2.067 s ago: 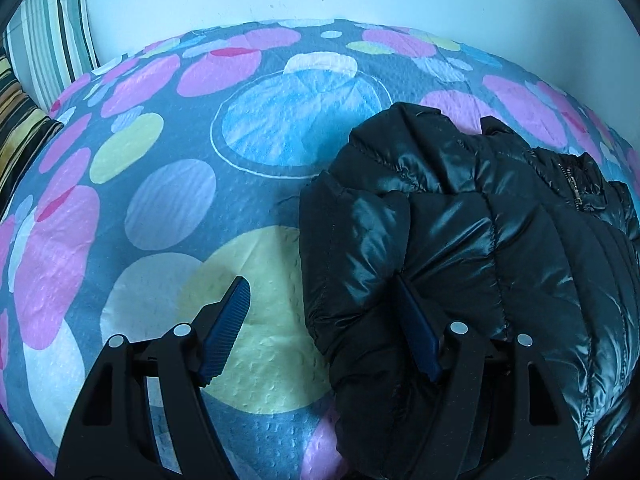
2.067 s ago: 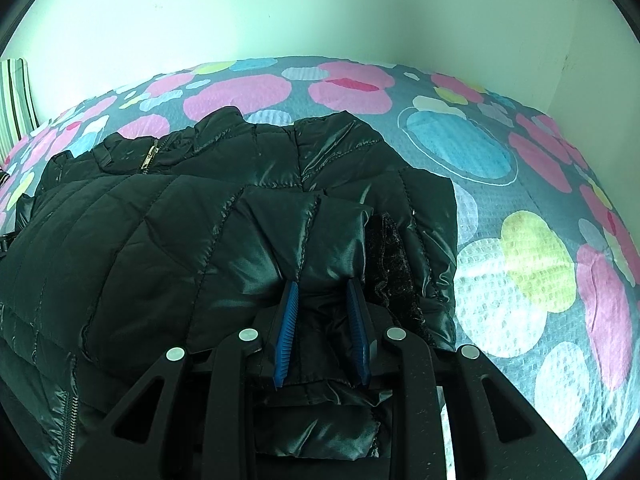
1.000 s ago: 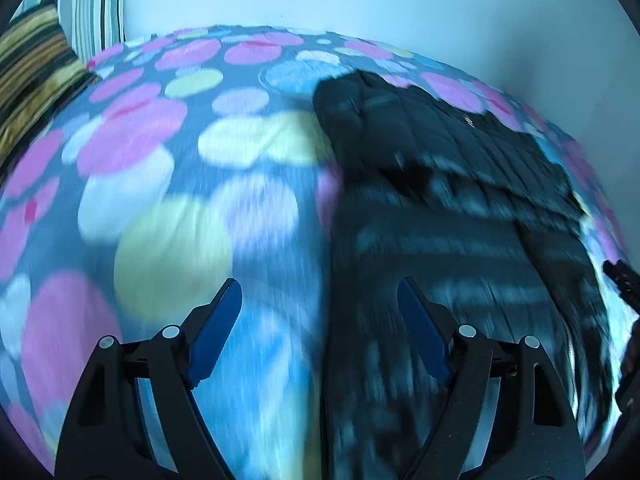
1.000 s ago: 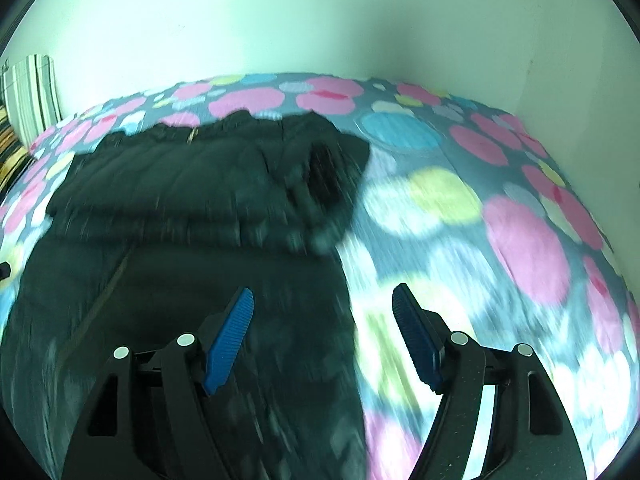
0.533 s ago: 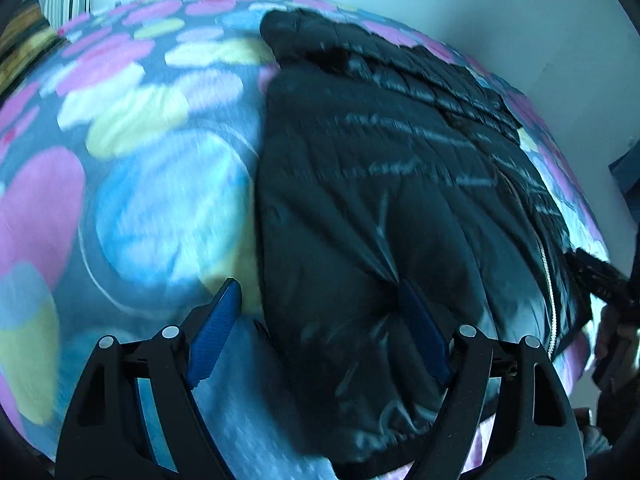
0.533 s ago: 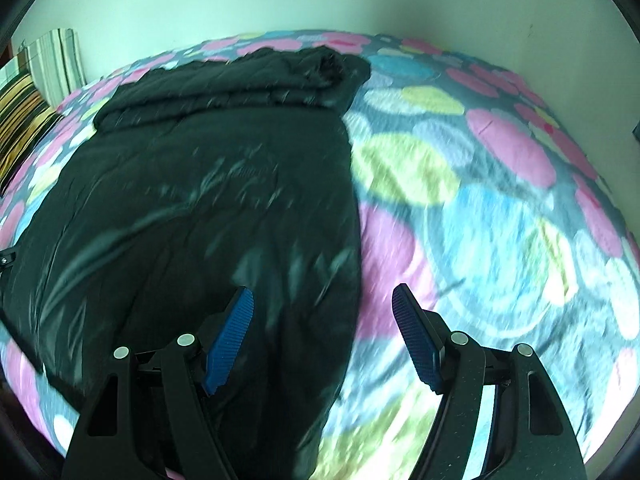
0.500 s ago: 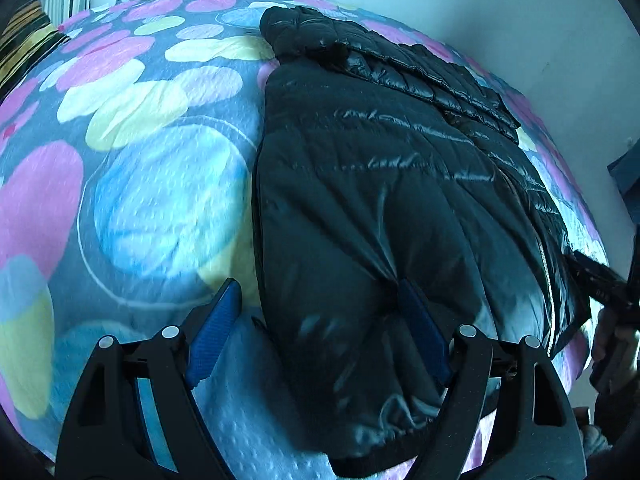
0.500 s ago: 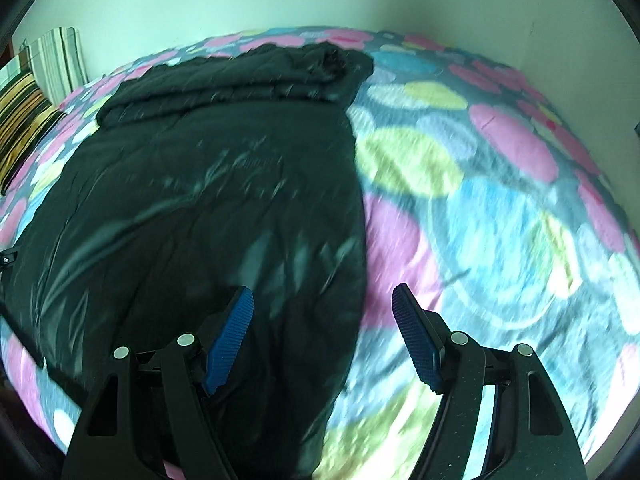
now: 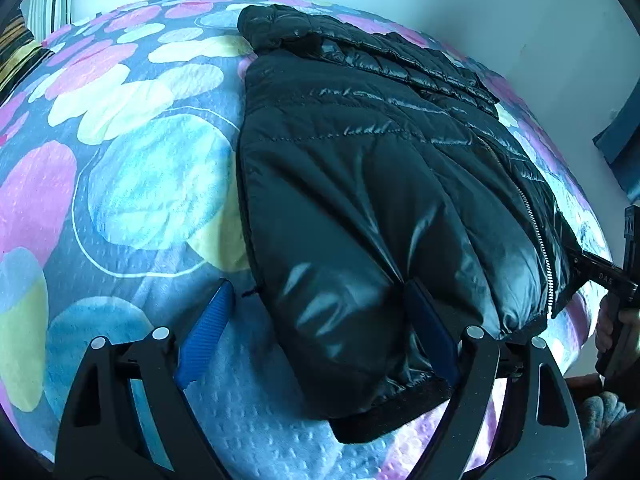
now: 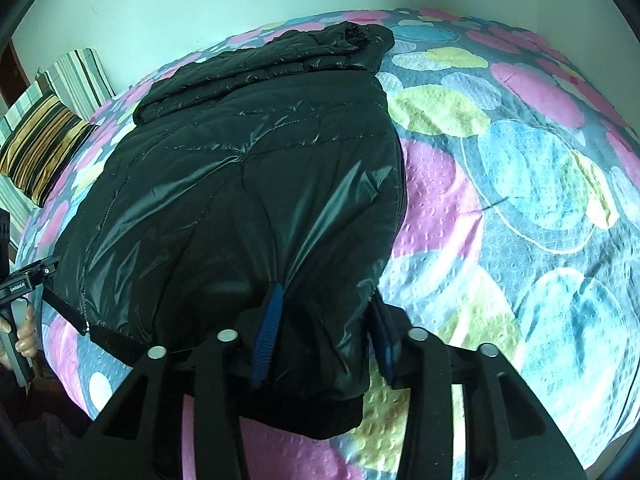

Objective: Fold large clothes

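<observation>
Here, the right gripper (image 10: pixel 324 332), jaws just closing, pinches the black puffer jacket (image 10: pixel 240 184) hem at the bed's (image 10: pixel 520 184) near edge; the left gripper (image 9: pixel 316 324) straddles it, jaws apart.

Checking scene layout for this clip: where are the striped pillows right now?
In the right wrist view the striped pillows lie at the far left edge of the bed, against the wall, beyond the black jacket; the left wrist view shows them only in its top-left corner.

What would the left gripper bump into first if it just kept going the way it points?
Most likely the shiny black puffer jacket: the left gripper already straddles the jacket's near corner, so its padding lies straight ahead, though depth is hard to judge.
</observation>
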Motion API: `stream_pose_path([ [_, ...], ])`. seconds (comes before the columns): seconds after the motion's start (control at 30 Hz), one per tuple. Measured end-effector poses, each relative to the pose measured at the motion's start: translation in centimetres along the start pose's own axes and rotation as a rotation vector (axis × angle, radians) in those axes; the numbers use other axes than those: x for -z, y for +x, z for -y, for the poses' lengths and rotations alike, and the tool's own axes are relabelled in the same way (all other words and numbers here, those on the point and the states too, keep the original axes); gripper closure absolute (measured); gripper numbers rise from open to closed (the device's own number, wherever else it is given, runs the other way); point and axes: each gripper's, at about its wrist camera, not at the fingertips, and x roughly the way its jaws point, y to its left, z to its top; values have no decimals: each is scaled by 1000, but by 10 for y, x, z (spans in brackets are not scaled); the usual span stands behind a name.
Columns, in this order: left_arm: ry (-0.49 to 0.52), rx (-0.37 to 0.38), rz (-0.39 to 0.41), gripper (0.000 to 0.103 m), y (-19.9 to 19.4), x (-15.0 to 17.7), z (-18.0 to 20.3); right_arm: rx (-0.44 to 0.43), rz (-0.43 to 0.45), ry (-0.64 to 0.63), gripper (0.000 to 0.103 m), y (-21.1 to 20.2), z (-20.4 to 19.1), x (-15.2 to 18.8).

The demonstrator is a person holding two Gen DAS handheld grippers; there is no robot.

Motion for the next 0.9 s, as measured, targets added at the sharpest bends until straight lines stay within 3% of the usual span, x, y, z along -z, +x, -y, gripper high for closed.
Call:
stream_pose_path([
  [0.1, -4, 19, -13, 20, -1, 2, 1, -6, 2, 0, 72, 0, -1, 1],
  [0.3, -19, 92, -17, 52, -4, 9, 3, -18, 14, 12, 81, -2, 0, 2],
  [0.47, -15, 91, 0, 79, -7, 8, 4, -48, 28, 39, 91, -9, 5, 2],
  [0.57, -6, 84, 22, 86, -16, 7, 6, -51, 43, 38, 93, -16, 4, 3],
  [0.77, 9, 108, 98, 89, -57, 11, 15, -52, 97, 26, 94, -49, 0, 9],
  [0.9, 13, 96, 184, 90, -88, -1, 21, -111, 150, 42, 94, -78, -2, 2],
])
